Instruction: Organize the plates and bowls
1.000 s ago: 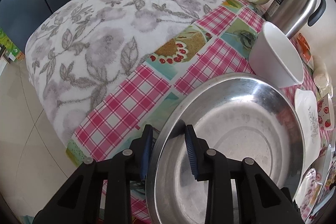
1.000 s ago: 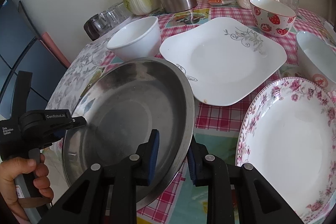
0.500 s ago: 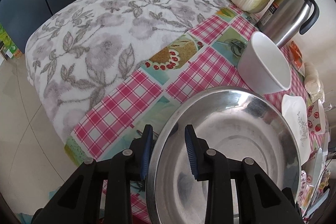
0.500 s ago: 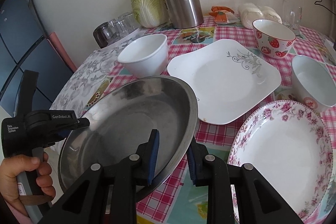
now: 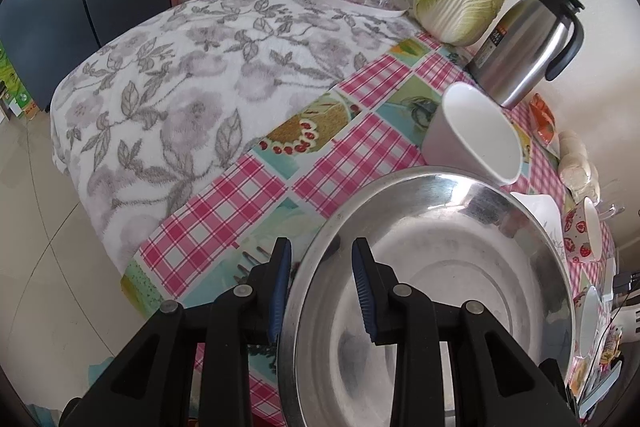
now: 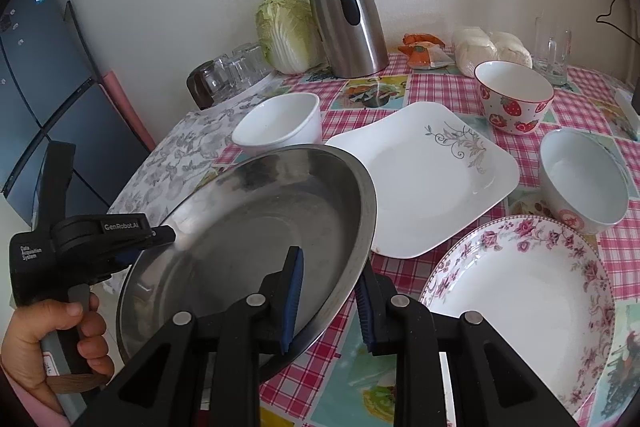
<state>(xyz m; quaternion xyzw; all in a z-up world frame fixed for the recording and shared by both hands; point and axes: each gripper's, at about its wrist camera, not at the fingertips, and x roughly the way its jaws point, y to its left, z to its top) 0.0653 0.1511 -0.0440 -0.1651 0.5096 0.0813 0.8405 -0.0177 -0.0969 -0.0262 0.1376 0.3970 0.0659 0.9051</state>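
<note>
From the left wrist view, the left gripper [image 5: 320, 291] points steeply down toward the table [image 5: 224, 227], its jaws narrowed on the rim of the steel basin [image 5: 440, 287]: one blue pad sits outside the rim, the other inside. The basin fills the space ahead and to the right of the fingers and is tilted, clear of the cloth. Just beyond its far rim stands a white bowl [image 5: 476, 139], close to the rim, though contact cannot be told. Further ahead are a steel jug [image 5: 524, 43] and a cabbage [image 5: 460, 3]. To the gripper's left the table edge drops to the floor, with the grey floral cloth [image 5: 180, 67] bare and open.

From the right wrist view, the right gripper [image 6: 328, 303] angles down less steeply and clamps the basin's opposite rim, one pad inside, one below the outer wall. Across the basin, a hand [image 6: 60, 339] holds the left gripper at the far rim. Ahead and right lies a square white plate [image 6: 424, 183], the basin's rim overlapping its corner. Right of the fingers sits a floral plate [image 6: 528, 299], with a pale bowl [image 6: 584, 183] and a strawberry bowl [image 6: 514, 103] beyond.
</note>
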